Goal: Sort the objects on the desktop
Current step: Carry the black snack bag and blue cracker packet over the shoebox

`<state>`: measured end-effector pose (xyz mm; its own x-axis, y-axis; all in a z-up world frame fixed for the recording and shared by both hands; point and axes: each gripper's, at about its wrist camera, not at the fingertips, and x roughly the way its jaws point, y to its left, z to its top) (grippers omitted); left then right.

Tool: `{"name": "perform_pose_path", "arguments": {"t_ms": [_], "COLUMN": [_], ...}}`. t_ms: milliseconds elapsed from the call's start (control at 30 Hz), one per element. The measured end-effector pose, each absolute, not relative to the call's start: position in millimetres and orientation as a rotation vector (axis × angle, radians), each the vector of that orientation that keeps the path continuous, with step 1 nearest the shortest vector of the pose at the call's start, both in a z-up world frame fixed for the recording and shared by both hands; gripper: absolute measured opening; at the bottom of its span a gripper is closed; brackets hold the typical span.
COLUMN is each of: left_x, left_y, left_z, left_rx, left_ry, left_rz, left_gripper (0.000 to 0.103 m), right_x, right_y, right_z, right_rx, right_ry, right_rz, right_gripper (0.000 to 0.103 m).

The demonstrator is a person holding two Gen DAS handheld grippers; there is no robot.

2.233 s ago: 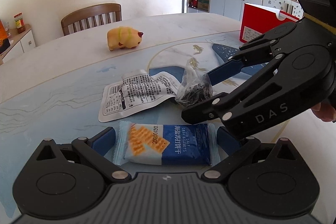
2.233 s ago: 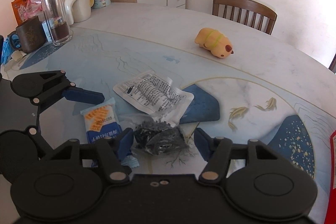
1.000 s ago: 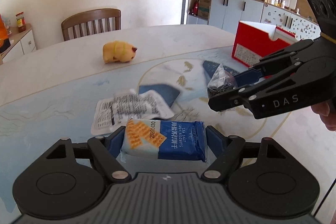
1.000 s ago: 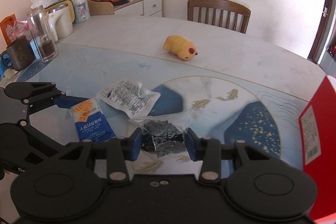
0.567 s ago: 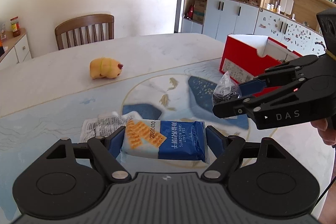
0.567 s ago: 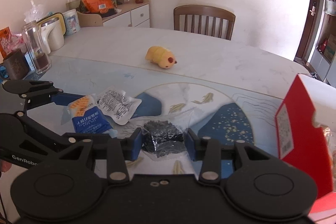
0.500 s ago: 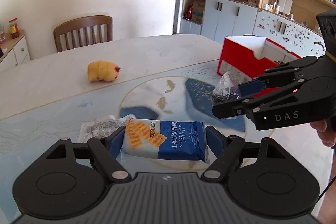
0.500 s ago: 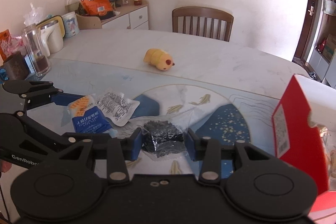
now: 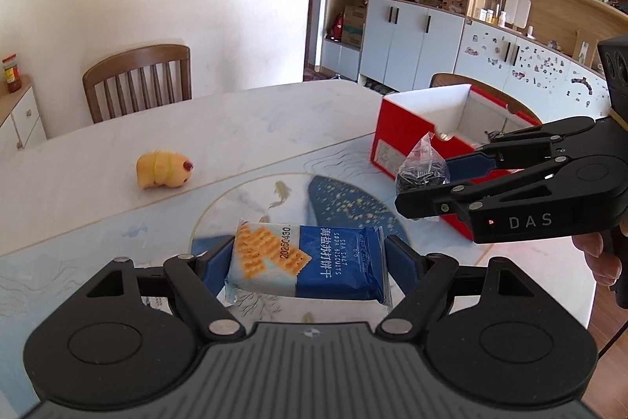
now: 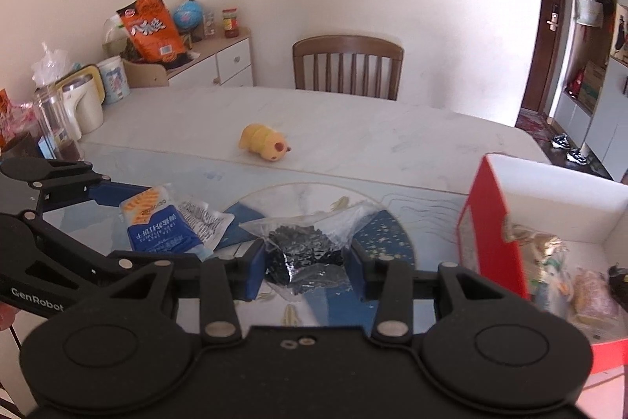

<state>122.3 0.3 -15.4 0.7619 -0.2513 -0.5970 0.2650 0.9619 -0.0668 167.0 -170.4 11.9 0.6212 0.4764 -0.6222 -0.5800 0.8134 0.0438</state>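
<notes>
While both grippers are hanging above the table (image 9: 243, 128), each is carrying a packet.
The left gripper (image 9: 306, 264) is pinching the blue soda biscuit pack (image 9: 310, 262) over the table's near edge; the right gripper (image 10: 306, 268) is clamping a clear bag of dark bits (image 10: 306, 254) beside the red box (image 10: 494, 222) at the right edge, clear of the yellow toy (image 9: 163, 169).

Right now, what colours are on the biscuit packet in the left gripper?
The biscuit packet is blue and white with orange crackers; left wrist view shows it best.

Bare table (image 9: 243, 140) around yellow toy (image 9: 164, 169) — red box (image 9: 412, 128) rightward
</notes>
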Motion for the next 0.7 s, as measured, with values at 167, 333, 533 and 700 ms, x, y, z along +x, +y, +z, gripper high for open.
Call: {"name": "perform_pose_path", "arguments": {"t_ms": [167,333,533,700], "left_x": [124.5,129.9,138.6,145.2], "left_y": [-14.1,-30.7,-55.1,-77.9], "left_z": [-0.8,11.6,22.8,29.3], "left_rx": [0.033,0.035,0.047,0.063], "left_ry": [0.634,0.617,0.608,0.6], "left_rz": [-0.301,-0.32,-0.353,-0.378], "left_gripper": [0.08,0.08,0.08,0.08], "right_x": [164.2,162.4,164.8,167.7], "right_y": [-187.3,-205.8,-231.5,-251.8], "right_z": [23.3,31.1,40.3,44.4], "right_rx": [-0.153,-0.145,-0.129,-0.117], "right_ry": [0.647,0.631,0.622,0.614], "right_rz": [0.586,0.565,0.53,0.503], "right_gripper": [0.042,0.042,0.042,0.042]}}
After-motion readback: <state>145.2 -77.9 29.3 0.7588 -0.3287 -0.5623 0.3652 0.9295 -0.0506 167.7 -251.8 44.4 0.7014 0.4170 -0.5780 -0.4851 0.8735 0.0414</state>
